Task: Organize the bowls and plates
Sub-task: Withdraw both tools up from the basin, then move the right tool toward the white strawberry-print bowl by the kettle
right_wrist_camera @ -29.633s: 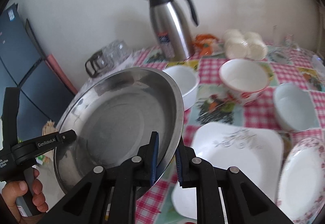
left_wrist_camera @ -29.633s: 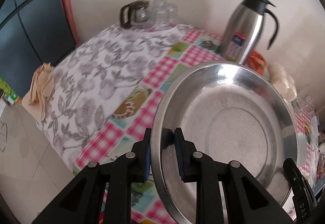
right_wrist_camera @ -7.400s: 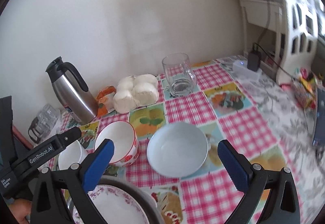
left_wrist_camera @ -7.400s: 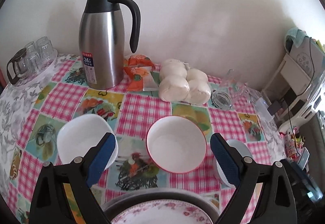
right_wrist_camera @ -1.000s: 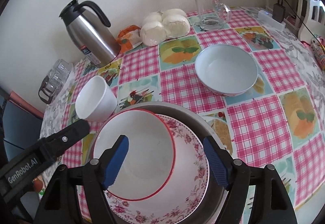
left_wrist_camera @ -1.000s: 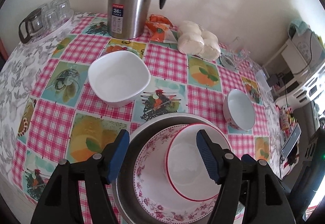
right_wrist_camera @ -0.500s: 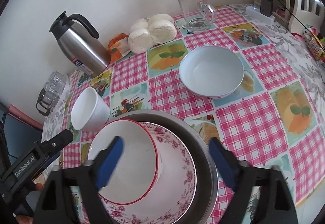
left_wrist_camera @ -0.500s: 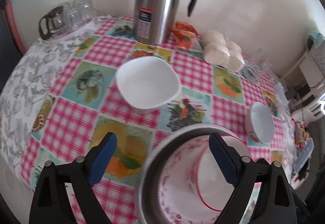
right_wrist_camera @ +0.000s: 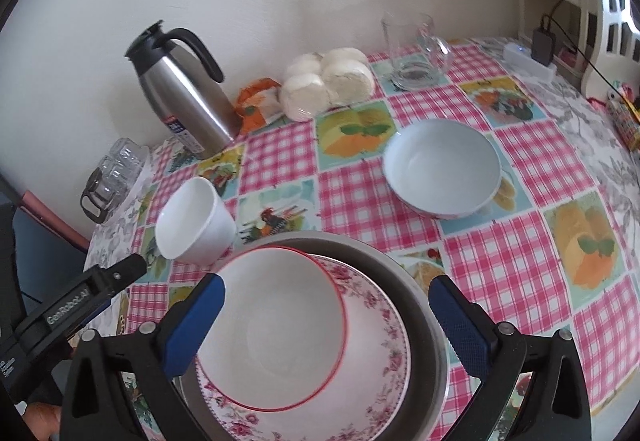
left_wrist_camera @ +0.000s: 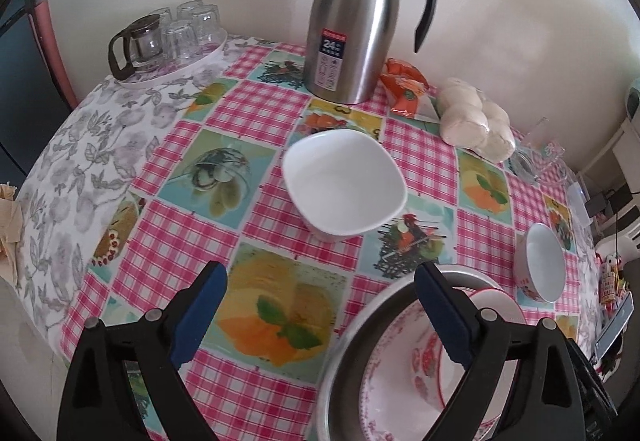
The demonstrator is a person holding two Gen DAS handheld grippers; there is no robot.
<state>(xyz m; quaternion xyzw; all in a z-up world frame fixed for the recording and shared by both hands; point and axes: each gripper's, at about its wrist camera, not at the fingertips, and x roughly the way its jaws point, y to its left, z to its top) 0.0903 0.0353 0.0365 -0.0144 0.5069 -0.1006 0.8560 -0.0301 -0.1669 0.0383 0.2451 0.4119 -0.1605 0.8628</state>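
Right wrist view: both grippers, right gripper (right_wrist_camera: pixel 326 317) and left gripper (left_wrist_camera: pixel 322 307), are hanging wide apart, empty; red-rimmed bowl (right_wrist_camera: pixel 276 325) is sitting in flowered plate (right_wrist_camera: pixel 384 369) near table edge (right_wrist_camera: pixel 616 381), white bowl (left_wrist_camera: pixel 344 189) standing far with room around

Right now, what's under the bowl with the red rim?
The red-rimmed bowl sits on a pink flowered plate, which lies in a big metal pan. Anything beneath that plate is covered, so I can't tell.

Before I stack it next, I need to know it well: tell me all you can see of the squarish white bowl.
The squarish white bowl looks like plain glazed ceramic, with rounded corners and sides tapering to a smaller base. It stands upright and empty on the checked tablecloth, in front of the steel jug, apart from the stacked metal plate. No fingers touch it.
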